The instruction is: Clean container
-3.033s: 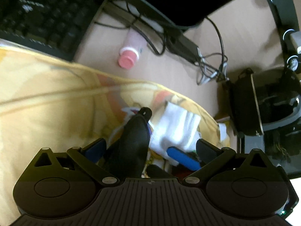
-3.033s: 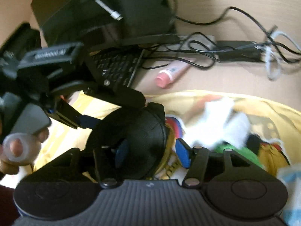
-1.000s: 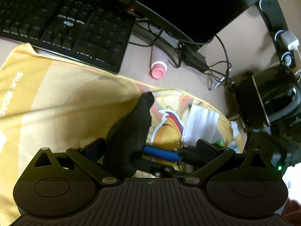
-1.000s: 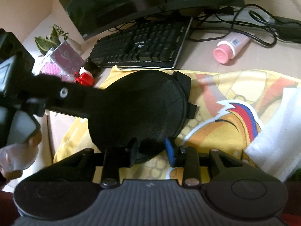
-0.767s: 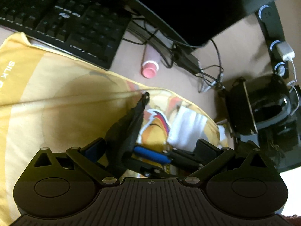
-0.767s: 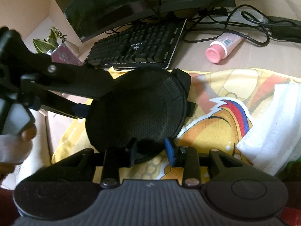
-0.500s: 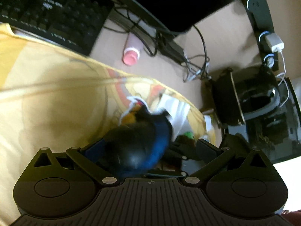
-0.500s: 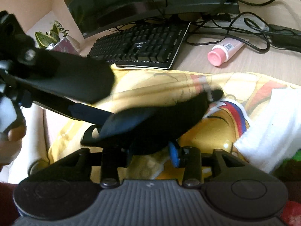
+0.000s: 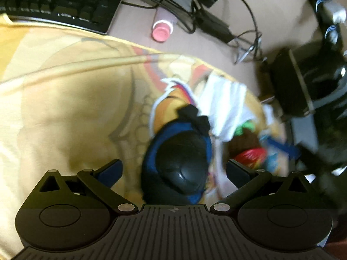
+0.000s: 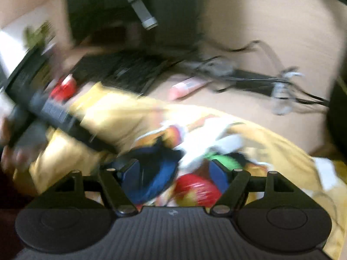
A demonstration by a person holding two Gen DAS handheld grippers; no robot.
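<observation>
The container, a round black case (image 9: 180, 164) with a blue rim, lies flat on the yellow printed mat (image 9: 65, 97). My left gripper (image 9: 173, 171) is open, its jaws wide on either side of the case and not touching it. In the blurred right wrist view the case (image 10: 151, 173) sits low between the jaws of my right gripper (image 10: 174, 174), closer to the left finger. Those jaws are opening and the pads do not press on it. A blue pad of the right gripper (image 9: 279, 146) shows at the right of the left wrist view.
White tissue (image 9: 223, 106), a green scrap (image 9: 245, 127) and a red wrapper (image 9: 251, 155) lie just right of the case. Behind the mat are a black keyboard (image 9: 54, 0), a pink-capped tube (image 9: 161, 30) and tangled cables (image 9: 216, 26). A black appliance (image 9: 303, 82) stands at the right.
The case went from standing on edge, pinched by my right gripper, to lying flat on the mat. My right gripper let go, widened and pulled up and away.
</observation>
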